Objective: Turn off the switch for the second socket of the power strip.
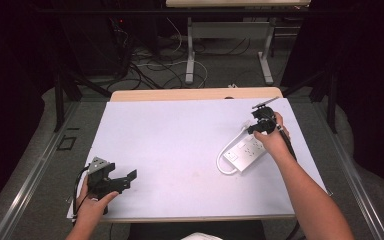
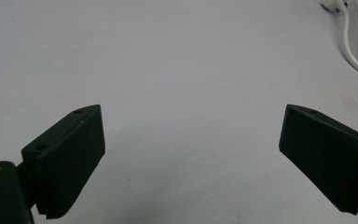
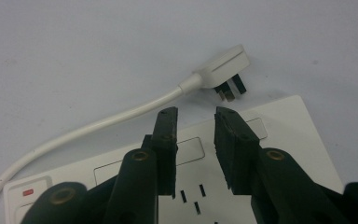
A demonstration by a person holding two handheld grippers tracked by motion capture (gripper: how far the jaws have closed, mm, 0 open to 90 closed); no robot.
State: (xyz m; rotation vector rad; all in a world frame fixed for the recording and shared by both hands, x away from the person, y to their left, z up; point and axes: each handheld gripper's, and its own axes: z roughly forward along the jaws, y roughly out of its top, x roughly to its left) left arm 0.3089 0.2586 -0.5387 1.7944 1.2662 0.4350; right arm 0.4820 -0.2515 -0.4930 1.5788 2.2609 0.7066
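With your right gripper (image 3: 195,116) narrowly parted and empty over the power strip (image 1: 245,152) near the table's (image 1: 180,135) right edge, ease forward over the plug (image 3: 223,70), then close squarely across its body, not its cord.

A pale wooden table (image 1: 195,94) covered by a white sheet (image 1: 180,150) fills the centre of the frame, ringed by dark curtains (image 1: 370,75) at left and right. Beyond its far edge, at the top of the frame, a tangle of cables (image 1: 155,65) lies on grey floor (image 1: 230,70) beneath a second table on white metal legs (image 1: 190,50). Light falls evenly on the sheet while the edges of the room sit in shadow.
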